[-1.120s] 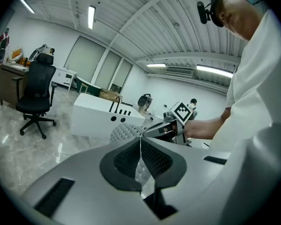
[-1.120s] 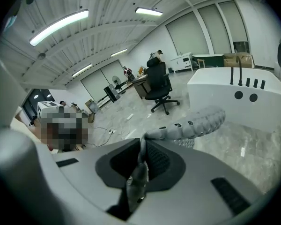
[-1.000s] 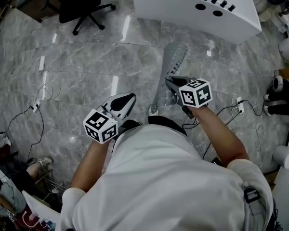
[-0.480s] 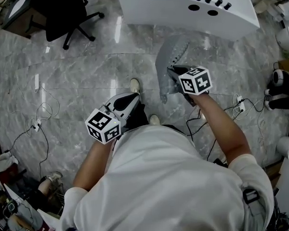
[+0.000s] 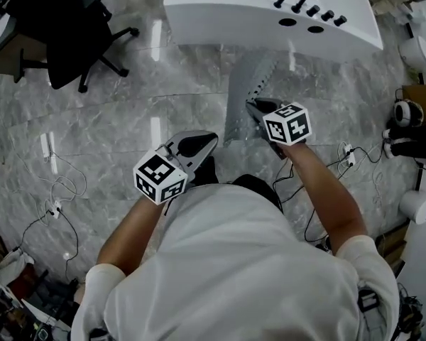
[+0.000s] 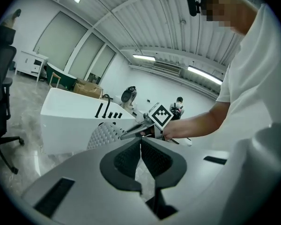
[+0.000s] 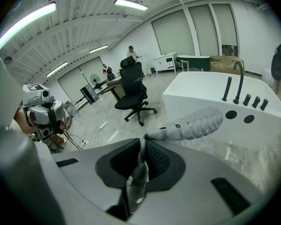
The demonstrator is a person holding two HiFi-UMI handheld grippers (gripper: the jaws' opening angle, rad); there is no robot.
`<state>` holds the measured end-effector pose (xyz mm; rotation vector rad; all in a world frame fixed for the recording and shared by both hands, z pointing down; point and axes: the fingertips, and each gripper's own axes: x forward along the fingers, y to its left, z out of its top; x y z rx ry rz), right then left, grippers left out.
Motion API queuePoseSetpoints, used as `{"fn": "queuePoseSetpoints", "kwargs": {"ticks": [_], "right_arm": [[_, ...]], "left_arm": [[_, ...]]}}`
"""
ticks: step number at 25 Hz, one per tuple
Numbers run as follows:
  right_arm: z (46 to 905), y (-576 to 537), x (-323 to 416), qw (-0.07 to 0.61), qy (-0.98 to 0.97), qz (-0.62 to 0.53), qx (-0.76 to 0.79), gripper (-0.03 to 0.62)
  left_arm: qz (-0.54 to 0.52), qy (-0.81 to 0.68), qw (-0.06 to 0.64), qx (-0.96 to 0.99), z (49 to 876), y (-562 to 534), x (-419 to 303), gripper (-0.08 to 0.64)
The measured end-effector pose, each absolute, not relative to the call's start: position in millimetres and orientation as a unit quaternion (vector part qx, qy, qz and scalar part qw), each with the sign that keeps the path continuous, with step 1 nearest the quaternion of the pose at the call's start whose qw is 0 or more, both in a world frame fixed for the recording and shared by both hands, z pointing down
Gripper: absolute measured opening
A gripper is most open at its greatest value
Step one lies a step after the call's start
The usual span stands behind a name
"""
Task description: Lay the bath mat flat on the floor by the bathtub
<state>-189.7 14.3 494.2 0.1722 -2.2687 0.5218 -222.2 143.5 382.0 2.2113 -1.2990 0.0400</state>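
Right hand-held gripper [image 5: 254, 109]: clamps bath mat [image 5: 241, 91], now nearer bathtub [image 5: 220, 13] at 12 o'clock.
Left hand-held gripper [image 5: 202, 141]: closed, empty.

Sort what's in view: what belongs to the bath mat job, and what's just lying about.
Job: bath mat, clamped in the right gripper; left gripper, shut and empty; bathtub; floor beside it.
Lying about: office chair; power strip and cables on the floor.

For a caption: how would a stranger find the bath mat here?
Start at the white bathtub at the top of the head view. Just below it, the right gripper pinches a grey sheet. Only this bath mat is covered in small bumps.
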Motion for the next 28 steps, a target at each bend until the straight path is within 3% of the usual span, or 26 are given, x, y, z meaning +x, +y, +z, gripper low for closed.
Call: {"fn": "queuePoseSetpoints", "kwargs": {"ticks": [16, 22, 28], "right_arm": [[571, -97, -363, 0.371, -0.912, 0.170, 0.052, 0.041], [647, -154, -363, 0.387, -0.912, 0.129, 0.041, 0.041], [745, -226, -305, 0.440, -0.893, 0.086, 0.046, 0.041]], "left_arm": [[0.031, -0.471, 0.343, 0.812, 449, 72, -280, 0.021], [0.040, -0.505, 0.373, 0.777, 485, 42, -262, 0.021], [0.042, -0.491, 0.414, 0.765, 530, -10, -209, 0.021]]}}
